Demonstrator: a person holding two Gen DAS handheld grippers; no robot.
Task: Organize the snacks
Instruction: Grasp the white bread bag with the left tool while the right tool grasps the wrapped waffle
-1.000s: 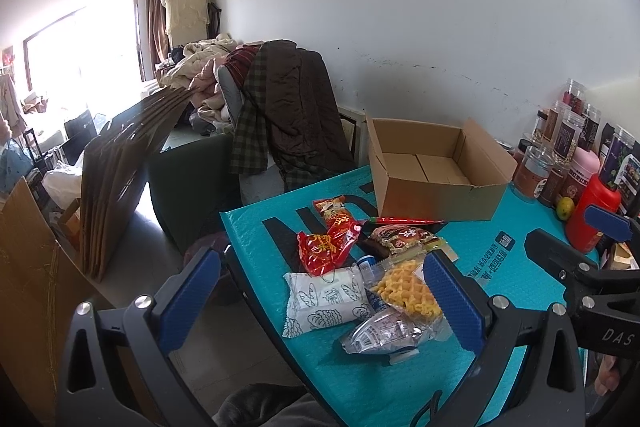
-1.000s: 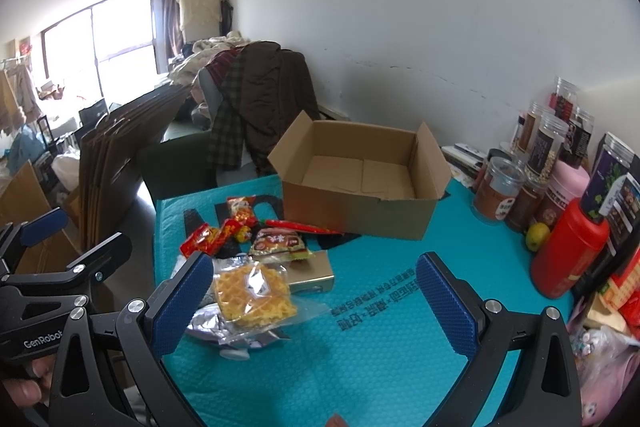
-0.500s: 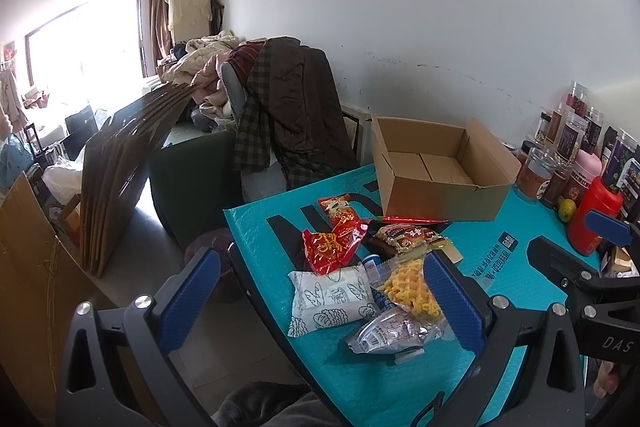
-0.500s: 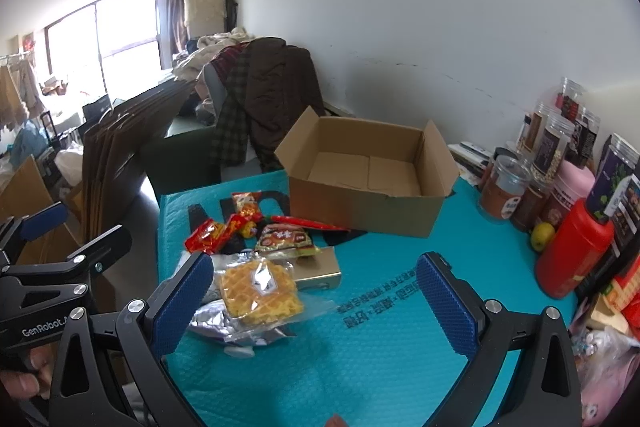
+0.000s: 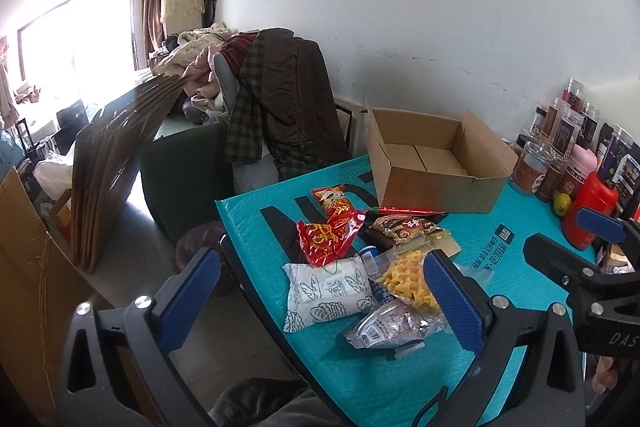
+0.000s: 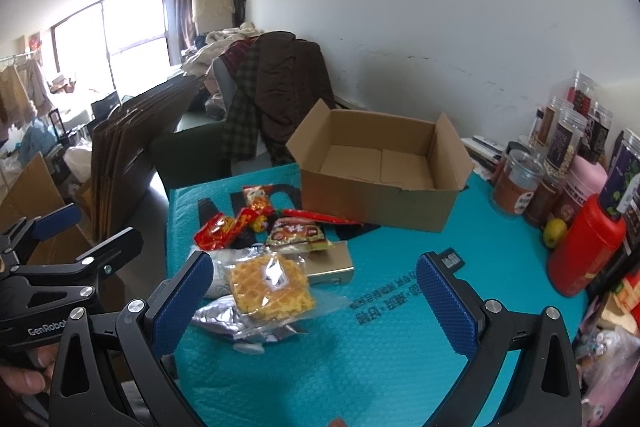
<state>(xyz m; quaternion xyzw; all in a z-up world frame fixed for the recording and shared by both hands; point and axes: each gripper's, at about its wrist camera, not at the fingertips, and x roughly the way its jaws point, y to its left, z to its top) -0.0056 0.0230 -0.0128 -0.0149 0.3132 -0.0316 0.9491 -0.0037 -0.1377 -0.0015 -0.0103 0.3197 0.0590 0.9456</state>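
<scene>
A heap of snack packets lies on the teal table cover (image 5: pixel 500 275) (image 6: pixel 380 347): a clear bag of waffles (image 5: pixel 406 279) (image 6: pixel 270 287), a white bread packet (image 5: pixel 328 289), a silver pouch (image 5: pixel 394 323) (image 6: pixel 236 321), red packets (image 5: pixel 328 231) (image 6: pixel 218 225), a brown packet (image 5: pixel 408 227) (image 6: pixel 296 233) and a gold box (image 6: pixel 330 265). Behind them stands an open, empty cardboard box (image 5: pixel 436 163) (image 6: pixel 380 171). My left gripper (image 5: pixel 320 301) hovers open in front of the heap. My right gripper (image 6: pixel 316 301) is open too, just right of the waffles. Neither holds anything.
Jars (image 6: pixel 560 147), a red bottle (image 5: pixel 588 211) (image 6: pixel 584 251) and a small yellow-green fruit (image 6: pixel 556 231) crowd the table's right end. A chair draped in clothes (image 5: pixel 280 99) stands behind the table. Flat cardboard sheets (image 5: pixel 116 163) lean at the left. A hand (image 6: pixel 24 379) grips the left tool.
Both views have shifted slightly; the box and snacks sit a little further right and lower in frame. Nothing on the table has moved, and both grippers stay open.
</scene>
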